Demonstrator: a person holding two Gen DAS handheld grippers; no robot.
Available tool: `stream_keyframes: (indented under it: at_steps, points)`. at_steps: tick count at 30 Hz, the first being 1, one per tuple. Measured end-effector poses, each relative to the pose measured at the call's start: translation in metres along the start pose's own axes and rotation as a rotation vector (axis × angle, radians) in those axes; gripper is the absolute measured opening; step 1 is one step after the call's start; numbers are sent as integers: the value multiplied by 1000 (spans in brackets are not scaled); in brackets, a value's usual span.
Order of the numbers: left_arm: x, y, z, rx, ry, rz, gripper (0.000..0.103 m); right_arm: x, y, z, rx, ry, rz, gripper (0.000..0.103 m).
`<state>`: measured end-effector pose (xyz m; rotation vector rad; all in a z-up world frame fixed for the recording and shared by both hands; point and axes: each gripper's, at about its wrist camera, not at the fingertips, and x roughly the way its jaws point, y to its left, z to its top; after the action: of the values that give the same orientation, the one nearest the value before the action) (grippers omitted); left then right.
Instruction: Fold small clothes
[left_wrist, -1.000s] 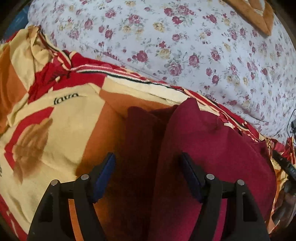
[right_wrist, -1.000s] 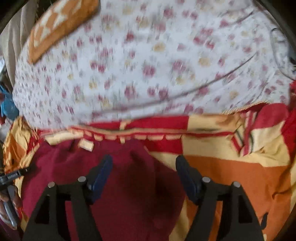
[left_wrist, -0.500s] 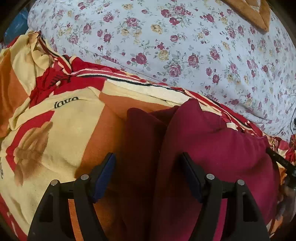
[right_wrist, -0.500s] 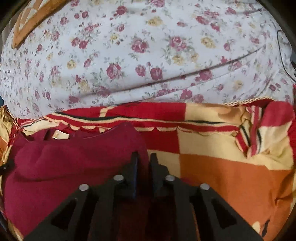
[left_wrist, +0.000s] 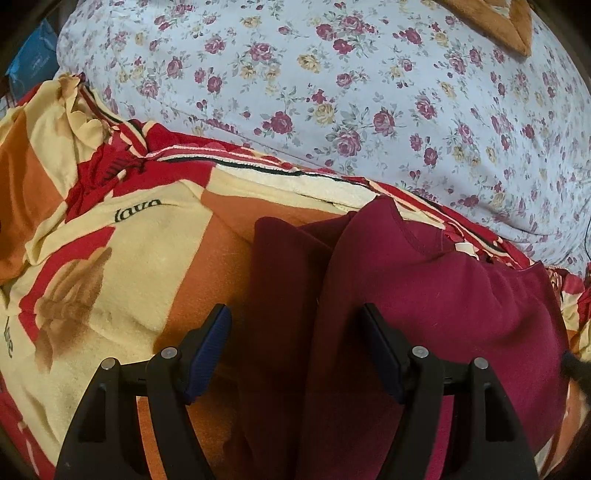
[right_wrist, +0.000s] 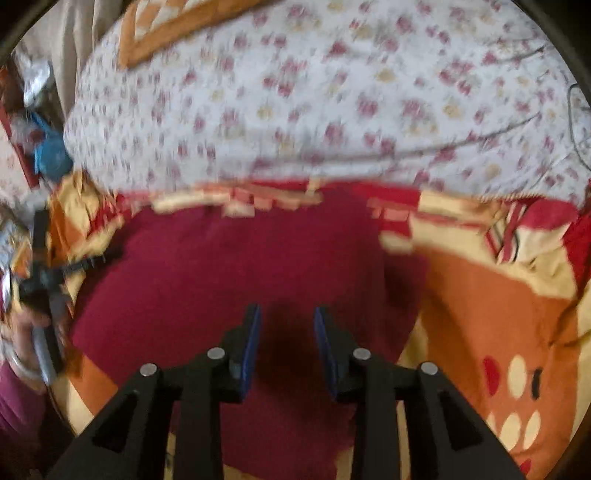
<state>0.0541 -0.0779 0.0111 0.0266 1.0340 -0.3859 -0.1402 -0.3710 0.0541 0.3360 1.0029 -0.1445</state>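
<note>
Left wrist view first, read from left to right. At the far left a blanket (left_wrist: 122, 266) in cream, orange and red blocks covers the bed and serves as my folding surface. My left claw (left_wrist: 295, 347) points down at it with its jaws spread wide, holding nothing. The left pad hangs over the orange patch of blanket, the right pad over the garment. That garment, a small maroon top (left_wrist: 424, 314), lies on the blanket from the middle of the picture to the right. Its left side is already doubled over, so a darker lengthwise flap runs up between my pads. I judge the wide jaws are ready to take that folded edge. Behind everything a flowered sheet (left_wrist: 369, 92) stretches across the bed.

Right wrist view, badly blurred. At the far left edge my left hand (right_wrist: 26, 332) grips the handle of the left tool, with a maroon sleeve below it. The top (right_wrist: 221, 266) fills the middle, lying fairly flat on the blanket (right_wrist: 498, 314), which shows orange and cream on the right. My right claw (right_wrist: 286, 343) hovers over the cloth near its right edge. Its jaws stand narrowly apart and are opening. A dark gap shows between the pads, and I see no cloth pinched there, so I take it that it holds nothing.

No basket, box or other container appears in either view.
</note>
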Motion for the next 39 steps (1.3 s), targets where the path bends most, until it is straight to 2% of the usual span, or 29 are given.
stream_keyframes:
  at_steps: [2,7,10,15,19,22,28,32,34,39]
  points:
    - [0,0,-1,3,-2,1,63,15,-4,-11,0,33,-21,31]
    - [-4,1,0,-2,-7,0,63,-2,-2,-15,31,14,-26,32]
    - [-6,3,5,-11,-9,-9,63,-9,3,-18,22,15,-15,40]
    - [-5,4,18,-23,-15,-17,63,-21,23,-20,-10,-17,24,46]
    - [6,8,25,-5,4,62,59,-18,37,-19,-39,-19,64,48]
    - [17,20,25,-68,47,21,59,-9,40,-20,-41,-2,51,50]
    - [10,21,21,-84,47,2,59,-8,36,-31,4,15,74,51]
    - [-3,15,11,-75,37,5,59,-22,31,-37,7,-21,47,59]
    - [-10,12,6,-60,32,11,59,-24,27,-40,11,-28,24,60]
    - [-26,3,-10,-31,12,39,59,-5,21,-52,13,49,-28,60]
